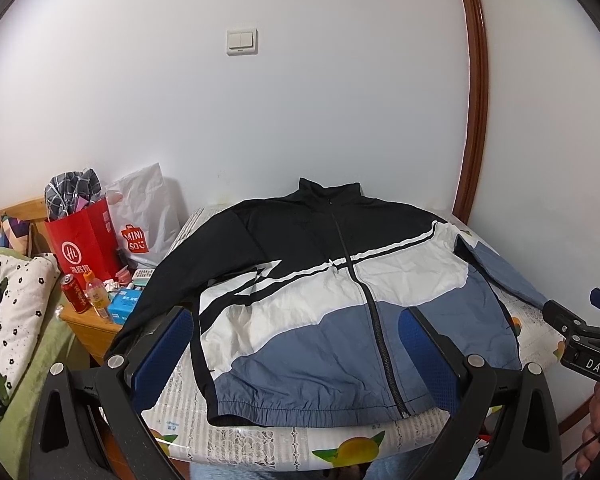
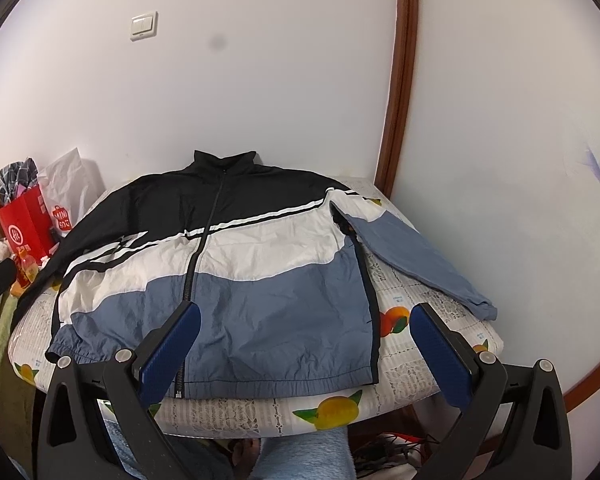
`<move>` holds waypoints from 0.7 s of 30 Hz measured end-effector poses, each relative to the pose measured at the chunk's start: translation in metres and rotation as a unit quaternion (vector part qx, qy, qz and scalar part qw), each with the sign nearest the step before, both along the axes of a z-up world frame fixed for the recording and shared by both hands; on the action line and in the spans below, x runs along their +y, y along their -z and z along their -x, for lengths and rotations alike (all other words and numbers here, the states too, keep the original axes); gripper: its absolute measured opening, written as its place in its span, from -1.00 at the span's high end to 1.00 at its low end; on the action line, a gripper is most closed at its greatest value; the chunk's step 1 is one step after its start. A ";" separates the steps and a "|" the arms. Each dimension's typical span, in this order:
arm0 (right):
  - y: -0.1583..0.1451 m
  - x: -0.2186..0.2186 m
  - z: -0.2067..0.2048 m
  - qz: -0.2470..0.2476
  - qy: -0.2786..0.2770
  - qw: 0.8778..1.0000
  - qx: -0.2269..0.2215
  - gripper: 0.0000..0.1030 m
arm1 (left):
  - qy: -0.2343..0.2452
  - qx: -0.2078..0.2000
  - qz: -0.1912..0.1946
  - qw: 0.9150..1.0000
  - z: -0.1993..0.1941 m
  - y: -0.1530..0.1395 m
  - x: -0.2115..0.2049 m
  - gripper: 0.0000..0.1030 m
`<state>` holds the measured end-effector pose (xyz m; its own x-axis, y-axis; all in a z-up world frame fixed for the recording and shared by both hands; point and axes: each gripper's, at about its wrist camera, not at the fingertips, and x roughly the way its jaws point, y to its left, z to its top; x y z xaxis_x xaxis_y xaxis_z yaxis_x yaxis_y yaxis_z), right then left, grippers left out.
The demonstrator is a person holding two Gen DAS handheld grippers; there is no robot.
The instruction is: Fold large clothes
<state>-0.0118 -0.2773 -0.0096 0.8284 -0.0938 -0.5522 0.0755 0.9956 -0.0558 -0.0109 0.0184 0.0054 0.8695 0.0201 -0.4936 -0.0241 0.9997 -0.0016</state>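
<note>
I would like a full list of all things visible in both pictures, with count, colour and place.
jacket: one, black, white and blue, spread flat on the table, zipped
table: one, covered by a white cloth with fruit print, against the wall
red paper bag: one, left of the table, checked cloth inside
white bag: one, red logo, behind the red bag
red can: one, on the wooden nightstand
orange bottle: one, beside the can
blue box: one, on the nightstand
light switch: one, white, on the wall
left gripper: blue pads, open, above the jacket hem
right gripper: blue pads, open
</note>
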 end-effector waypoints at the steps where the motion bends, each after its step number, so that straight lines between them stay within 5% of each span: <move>1: 0.000 0.000 0.000 0.000 0.001 1.000 0.000 -0.99 | 0.000 -0.001 0.000 1.000 0.001 0.000 0.000 -1.00; 21: 0.000 -0.002 -0.001 -0.002 0.008 1.000 -0.004 -0.99 | -0.012 -0.008 0.004 1.000 0.005 -0.004 0.003 -1.00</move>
